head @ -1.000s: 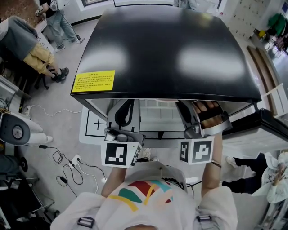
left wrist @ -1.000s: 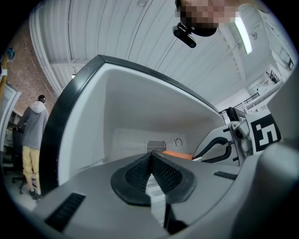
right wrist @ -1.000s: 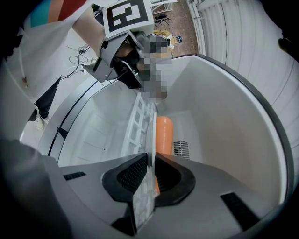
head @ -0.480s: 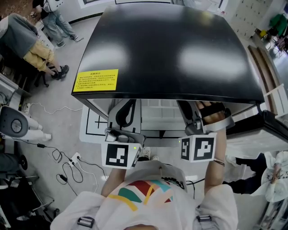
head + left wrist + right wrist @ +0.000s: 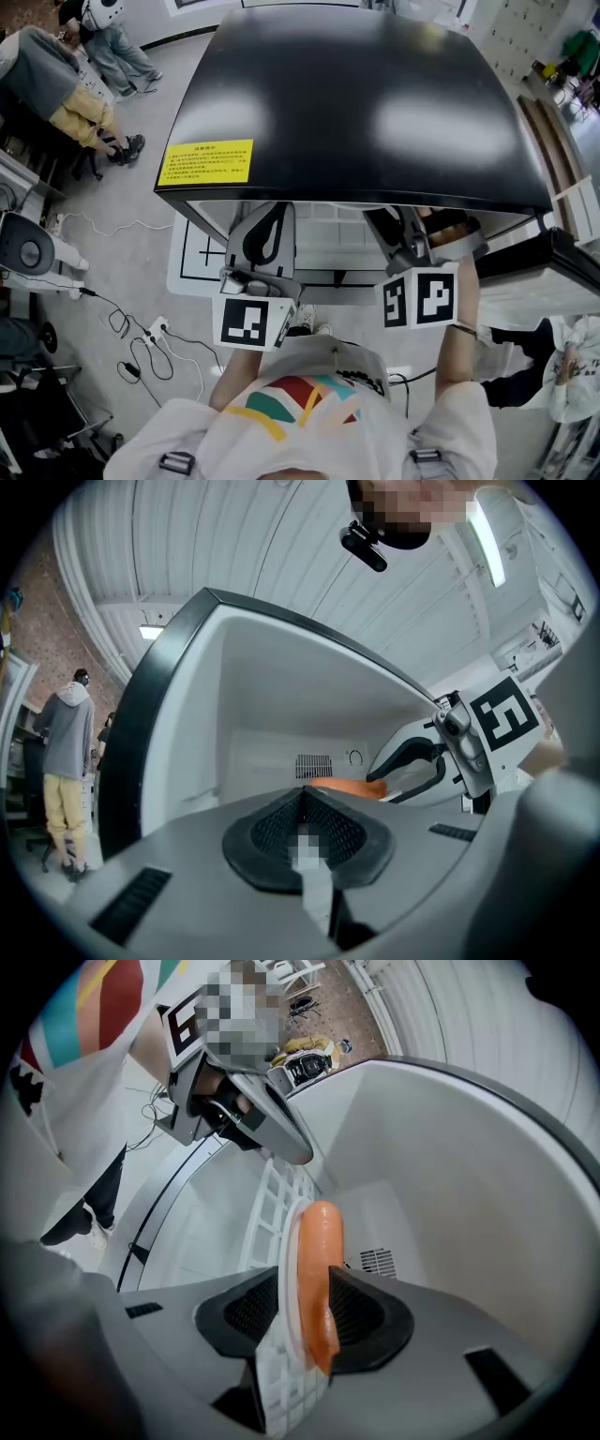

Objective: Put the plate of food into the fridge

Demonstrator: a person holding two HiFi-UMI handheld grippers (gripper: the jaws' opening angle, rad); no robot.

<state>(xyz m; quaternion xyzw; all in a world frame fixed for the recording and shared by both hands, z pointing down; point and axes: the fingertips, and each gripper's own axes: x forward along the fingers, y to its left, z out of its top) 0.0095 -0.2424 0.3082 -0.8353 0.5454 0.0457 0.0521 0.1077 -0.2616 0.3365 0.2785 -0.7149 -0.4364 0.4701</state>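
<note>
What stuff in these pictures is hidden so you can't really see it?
- Right gripper view: the plate shows edge-on, so what else lies beside the orange food is hidden.
- Head view: the black fridge top hides the plate.
- Left gripper view: the left hand-held gripper covers all but a sliver of that food.

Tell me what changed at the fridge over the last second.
The right gripper rolled a little, its marker cube shifting up and right in the head view. Its jaws have just been opening, apparently letting go of the plate with the sausage, which stands between them. The left gripper, jaws together, and the fridge stayed as they were.
</note>
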